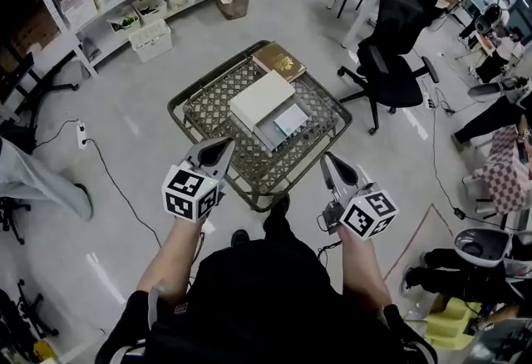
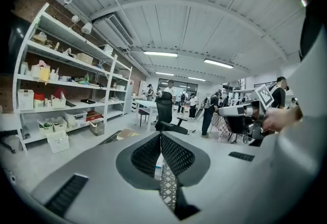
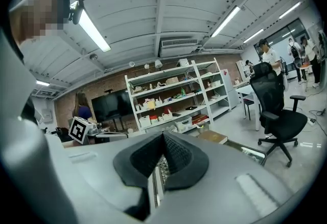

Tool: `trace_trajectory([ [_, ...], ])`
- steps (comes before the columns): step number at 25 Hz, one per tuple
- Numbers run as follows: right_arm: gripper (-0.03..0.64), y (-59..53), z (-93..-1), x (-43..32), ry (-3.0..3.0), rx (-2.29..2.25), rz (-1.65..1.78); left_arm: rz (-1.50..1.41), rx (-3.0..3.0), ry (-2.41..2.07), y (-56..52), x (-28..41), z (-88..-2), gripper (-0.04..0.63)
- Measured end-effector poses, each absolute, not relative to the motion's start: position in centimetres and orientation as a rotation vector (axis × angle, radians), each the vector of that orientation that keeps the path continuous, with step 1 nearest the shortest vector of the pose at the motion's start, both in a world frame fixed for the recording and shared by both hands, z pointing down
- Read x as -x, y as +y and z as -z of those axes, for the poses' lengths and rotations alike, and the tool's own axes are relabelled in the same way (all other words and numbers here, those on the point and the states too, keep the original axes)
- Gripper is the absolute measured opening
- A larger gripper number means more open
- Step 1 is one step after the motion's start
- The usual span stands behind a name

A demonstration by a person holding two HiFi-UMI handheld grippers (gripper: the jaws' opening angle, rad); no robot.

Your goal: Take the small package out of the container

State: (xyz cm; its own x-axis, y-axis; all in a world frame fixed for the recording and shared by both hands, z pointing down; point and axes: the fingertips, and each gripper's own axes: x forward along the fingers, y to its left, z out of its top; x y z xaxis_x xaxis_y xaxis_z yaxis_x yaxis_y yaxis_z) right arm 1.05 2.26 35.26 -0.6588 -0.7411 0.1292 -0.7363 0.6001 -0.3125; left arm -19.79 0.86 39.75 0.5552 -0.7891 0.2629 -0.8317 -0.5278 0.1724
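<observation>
Dark wire-mesh metal container, matt white cardboard box, smooth glossy floor

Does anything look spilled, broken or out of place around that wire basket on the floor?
Nothing spilled or broken. The only slight oddity: a brown box sits perched at the far corner of the wire basket, seemingly on its rim, while the white box lies flat inside.
</observation>
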Motion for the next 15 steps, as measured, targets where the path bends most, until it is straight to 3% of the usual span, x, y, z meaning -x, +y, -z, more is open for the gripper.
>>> trace_trajectory([
  [5,0.009,-1.5,-36.9,-1.7,2.796,1.269,0.603,-0.298,-2.478,-1.312,-2.1,18.0,-41.9,0.013],
  [15,0.009,-11.5,-41.0,-5.4,2.807,1.201,0.792,-0.532,-2.372,-1.192,-10.3,10.9,-47.5,0.119],
])
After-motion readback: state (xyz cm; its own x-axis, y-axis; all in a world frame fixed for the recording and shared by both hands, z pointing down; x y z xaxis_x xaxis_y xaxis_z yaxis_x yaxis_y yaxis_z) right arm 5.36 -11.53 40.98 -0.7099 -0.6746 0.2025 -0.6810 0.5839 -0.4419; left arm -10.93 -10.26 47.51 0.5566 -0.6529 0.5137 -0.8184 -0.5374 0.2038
